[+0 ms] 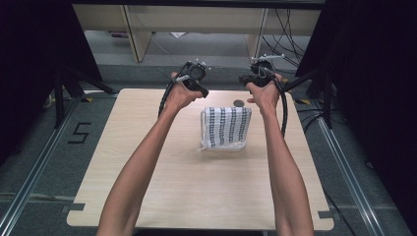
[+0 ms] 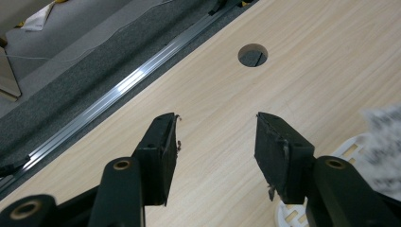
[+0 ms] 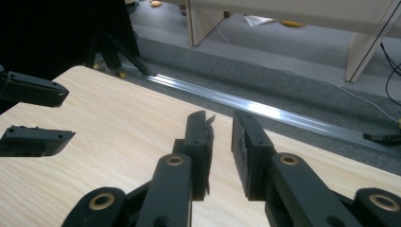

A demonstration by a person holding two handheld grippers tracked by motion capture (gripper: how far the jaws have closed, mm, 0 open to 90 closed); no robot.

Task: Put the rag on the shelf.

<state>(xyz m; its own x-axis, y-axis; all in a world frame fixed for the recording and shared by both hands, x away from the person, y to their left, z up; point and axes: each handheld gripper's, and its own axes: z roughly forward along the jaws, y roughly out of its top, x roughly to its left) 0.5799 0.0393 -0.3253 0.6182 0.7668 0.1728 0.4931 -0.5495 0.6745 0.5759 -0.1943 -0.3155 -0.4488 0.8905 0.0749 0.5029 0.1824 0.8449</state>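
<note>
Hovering both grippers past the far side of the folded striped towel, we grip nothing. Our left gripper has its jaws well apart over bare wood; our right gripper shows a narrower gap, also empty. The cloth sits on a white slotted tray mid-table, just short of the round hole in the wooden table. We judge the folding and placing done, as the towel looks neat and squared; what seems left is drawing our hands away.
</note>
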